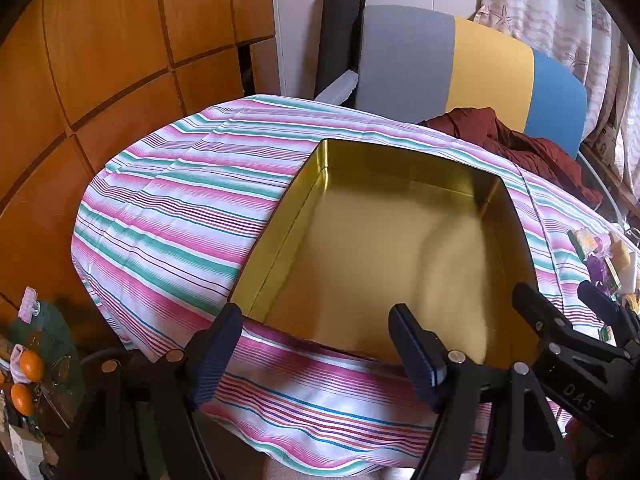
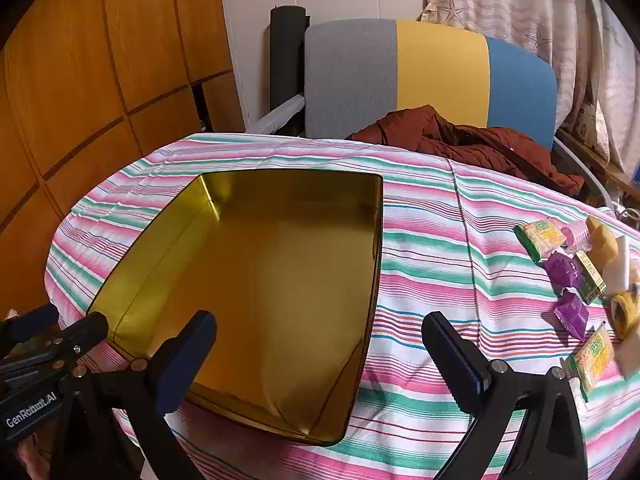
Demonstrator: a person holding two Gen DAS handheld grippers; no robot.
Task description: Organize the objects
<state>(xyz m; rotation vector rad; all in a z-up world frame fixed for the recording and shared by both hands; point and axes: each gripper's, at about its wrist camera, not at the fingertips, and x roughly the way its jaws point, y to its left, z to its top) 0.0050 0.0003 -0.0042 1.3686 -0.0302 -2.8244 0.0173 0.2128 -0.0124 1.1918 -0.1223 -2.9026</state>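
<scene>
An empty gold tin box [image 1: 384, 248] sits on the striped tablecloth [image 1: 180, 208]; it also shows in the right wrist view [image 2: 264, 280]. My left gripper [image 1: 316, 344] is open and empty over the box's near edge. My right gripper [image 2: 320, 352] is open and empty over the box's near right corner. A pile of small items lies at the table's right edge: green-yellow snack packets [image 2: 540, 236], purple wrapped pieces [image 2: 564, 270], a white block [image 2: 618, 266] and a yellow piece [image 2: 602, 240]. The pile also shows in the left wrist view [image 1: 604, 260], beyond the right gripper [image 1: 560, 308].
A grey, yellow and blue chair [image 2: 432, 76] stands behind the table with a dark red jacket [image 2: 472, 144] on it. Wooden panels [image 2: 80, 80] are at the left. Oranges [image 1: 30, 364] lie low at the left, off the table. Curtains [image 2: 540, 20] hang at the right.
</scene>
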